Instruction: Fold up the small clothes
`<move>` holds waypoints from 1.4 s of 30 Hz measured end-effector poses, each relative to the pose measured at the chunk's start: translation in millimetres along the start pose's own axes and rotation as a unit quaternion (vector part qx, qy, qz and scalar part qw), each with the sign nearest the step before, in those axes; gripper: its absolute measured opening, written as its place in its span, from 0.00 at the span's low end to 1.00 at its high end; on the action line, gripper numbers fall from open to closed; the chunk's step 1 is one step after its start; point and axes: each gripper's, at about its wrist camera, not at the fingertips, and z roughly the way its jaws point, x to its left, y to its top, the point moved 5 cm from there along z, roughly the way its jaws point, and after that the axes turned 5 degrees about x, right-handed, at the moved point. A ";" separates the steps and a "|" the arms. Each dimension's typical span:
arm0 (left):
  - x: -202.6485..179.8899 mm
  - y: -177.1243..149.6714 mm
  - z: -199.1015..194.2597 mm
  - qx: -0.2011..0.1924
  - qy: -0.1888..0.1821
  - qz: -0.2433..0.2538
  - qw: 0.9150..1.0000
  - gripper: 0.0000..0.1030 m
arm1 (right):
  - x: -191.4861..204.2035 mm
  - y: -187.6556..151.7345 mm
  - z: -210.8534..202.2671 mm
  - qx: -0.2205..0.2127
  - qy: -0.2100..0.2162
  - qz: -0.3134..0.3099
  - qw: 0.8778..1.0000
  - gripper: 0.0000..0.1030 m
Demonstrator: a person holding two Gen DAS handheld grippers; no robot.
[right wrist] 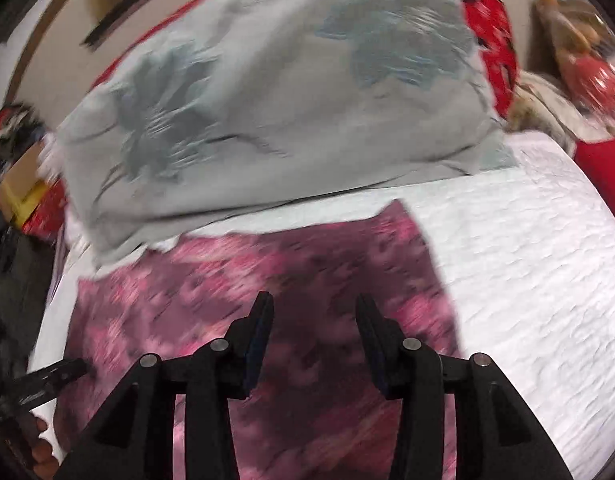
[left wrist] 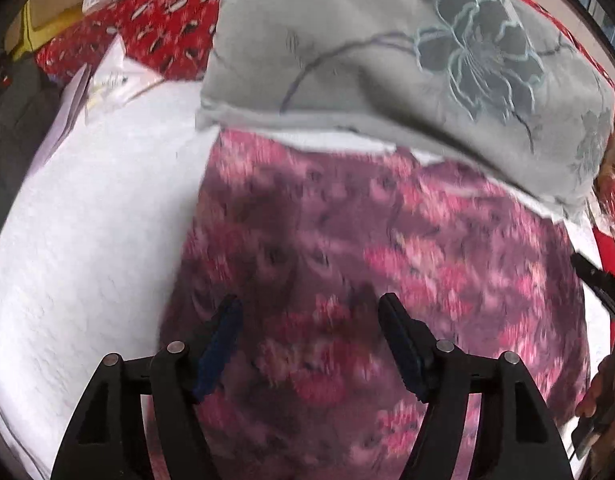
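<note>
A small pink and purple flowered garment (left wrist: 347, 248) lies flat on a white quilted bed cover (left wrist: 87, 240). My left gripper (left wrist: 309, 308) hangs just above the cloth with its jaws wide apart and nothing between them. In the right wrist view the same garment (right wrist: 235, 280) spreads under my right gripper (right wrist: 313, 308), which is open too, its fingers apart over the cloth and holding nothing. The right gripper shows at the right edge of the left wrist view, and the left gripper (right wrist: 63, 368) pokes in at the lower left of the right wrist view.
A grey pillow with a flower print (left wrist: 407, 52) lies just beyond the garment, its edge overlapping the cloth's far side. Red patterned bedding (left wrist: 159, 28) and white papers (left wrist: 107, 80) sit at the far left. The white cover (right wrist: 527, 260) extends to the right.
</note>
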 end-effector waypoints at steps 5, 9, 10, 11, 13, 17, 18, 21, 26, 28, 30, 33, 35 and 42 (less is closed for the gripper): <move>16.0 24.2 36.6 0.038 0.008 -0.044 0.998 0.69 | -39.3 -3.9 27.6 0.027 -0.030 0.037 0.999 0.42; 18.3 34.1 43.6 0.042 0.002 -0.061 0.997 0.69 | -29.7 -5.2 24.9 0.009 -0.058 0.004 0.998 0.42; 15.2 36.4 39.6 0.036 -0.010 -0.058 0.998 0.68 | -24.8 -2.5 21.4 0.004 -0.064 -0.008 0.998 0.42; 12.3 38.3 35.1 0.026 -0.018 -0.053 0.998 0.68 | -23.3 -1.0 17.6 -0.004 -0.064 -0.013 0.998 0.42; 9.4 40.5 34.3 0.016 -0.004 -0.042 0.999 0.68 | -21.7 4.4 12.6 -0.027 -0.076 -0.020 0.997 0.43; 11.4 35.8 53.8 0.043 0.026 -0.037 0.998 0.71 | -42.2 0.3 37.1 0.029 -0.102 0.002 0.994 0.49; 11.0 35.6 48.6 0.037 0.024 -0.037 0.998 0.68 | -45.1 3.1 30.2 0.017 -0.097 0.012 0.995 0.49; 7.4 28.9 33.8 0.035 -0.006 -0.036 0.999 0.66 | -45.0 1.4 7.1 0.000 -0.070 0.031 0.997 0.49; 5.0 -13.6 14.3 0.035 -0.028 -0.011 0.999 0.66 | -30.2 -30.9 -16.3 -0.017 -0.051 -0.012 0.998 0.51; 4.1 -27.5 18.6 0.044 -0.017 -0.002 0.999 0.69 | -25.6 -47.4 -2.6 0.020 -0.079 -0.043 0.996 0.51; 3.8 -32.9 9.6 0.037 -0.007 0.003 0.999 0.68 | -20.0 -48.4 -2.9 0.014 -0.097 -0.068 0.993 0.51; 5.4 -40.5 -15.3 0.037 -0.047 -0.017 0.998 0.65 | -13.9 -47.4 -15.8 0.017 -0.075 -0.044 0.996 0.51; 9.6 -48.9 -22.3 0.035 -0.046 -0.020 0.998 0.66 | -9.0 -53.2 -22.4 0.009 -0.049 -0.039 0.998 0.55; 8.5 -81.0 -25.5 0.067 -0.003 0.068 0.995 0.62 | 25.6 -83.8 -22.4 0.038 -0.101 -0.106 0.988 0.61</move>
